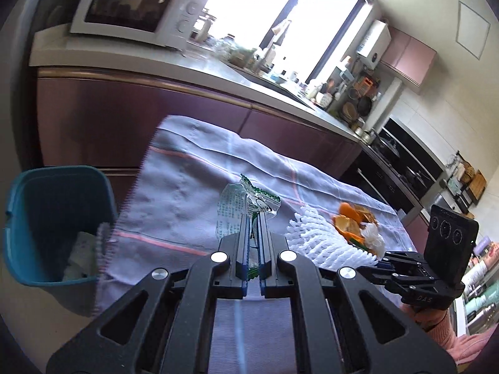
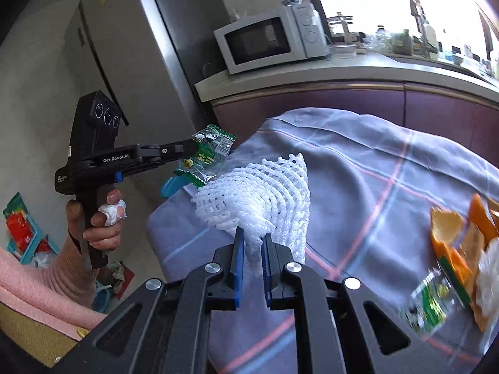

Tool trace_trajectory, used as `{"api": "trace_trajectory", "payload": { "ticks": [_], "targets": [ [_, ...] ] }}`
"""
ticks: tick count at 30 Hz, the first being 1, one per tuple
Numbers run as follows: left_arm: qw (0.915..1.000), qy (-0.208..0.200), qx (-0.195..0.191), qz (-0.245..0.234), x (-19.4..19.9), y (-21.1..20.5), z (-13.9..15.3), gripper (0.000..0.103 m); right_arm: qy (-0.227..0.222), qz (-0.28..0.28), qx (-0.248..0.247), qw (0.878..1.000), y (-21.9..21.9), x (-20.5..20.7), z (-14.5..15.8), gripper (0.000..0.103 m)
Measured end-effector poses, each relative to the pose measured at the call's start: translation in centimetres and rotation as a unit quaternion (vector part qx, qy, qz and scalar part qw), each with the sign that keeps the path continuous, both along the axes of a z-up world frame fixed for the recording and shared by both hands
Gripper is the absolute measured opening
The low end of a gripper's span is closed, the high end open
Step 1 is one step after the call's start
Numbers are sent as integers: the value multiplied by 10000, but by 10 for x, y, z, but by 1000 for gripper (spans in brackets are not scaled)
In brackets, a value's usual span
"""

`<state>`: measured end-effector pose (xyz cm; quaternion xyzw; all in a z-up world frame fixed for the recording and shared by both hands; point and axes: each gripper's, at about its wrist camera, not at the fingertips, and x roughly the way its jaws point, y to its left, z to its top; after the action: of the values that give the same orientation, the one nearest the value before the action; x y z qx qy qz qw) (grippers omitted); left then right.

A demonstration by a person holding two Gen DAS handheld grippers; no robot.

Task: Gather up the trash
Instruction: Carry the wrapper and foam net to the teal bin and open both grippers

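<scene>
My left gripper (image 1: 253, 218) is shut on a crumpled clear and green plastic wrapper (image 1: 241, 207), held above the cloth-covered table (image 1: 187, 187). The right wrist view shows it from the side, the left gripper (image 2: 191, 149) holding the wrapper (image 2: 209, 152) just past the table's left edge. My right gripper (image 2: 252, 233) is shut on a white foam fruit net (image 2: 259, 193), which fans out above its fingers. A blue bin (image 1: 56, 218) with white scraps inside stands on the floor at the table's left. Orange peels and tissue (image 1: 352, 221) lie on the cloth.
A second green wrapper (image 2: 433, 302) lies beside the peel pile (image 2: 461, 243). Behind the table runs a maroon cabinet with a counter and a microwave (image 1: 134, 6). A steel fridge (image 2: 156, 46) stands at the left. Packets litter the floor (image 2: 28, 233).
</scene>
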<state>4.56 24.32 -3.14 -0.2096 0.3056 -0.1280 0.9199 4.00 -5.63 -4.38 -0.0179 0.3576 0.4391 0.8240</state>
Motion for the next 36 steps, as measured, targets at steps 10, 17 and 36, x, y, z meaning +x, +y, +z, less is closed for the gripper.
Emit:
{"api": "trace_trajectory", "payload": {
  "ticks": [10,17,36],
  "targets": [
    [9851,481,569,1548,-18,120,-22,5,55,872,-265,9958,132,38,-4,9],
    [9719,908,798,2018,-12,166,-50,5,136,980,-698,9926,200,57,-26,9],
    [9564,1429,897,2385,16,186,-92,8,333,830,-1252,9881,286,89,-60,28]
  ]
}}
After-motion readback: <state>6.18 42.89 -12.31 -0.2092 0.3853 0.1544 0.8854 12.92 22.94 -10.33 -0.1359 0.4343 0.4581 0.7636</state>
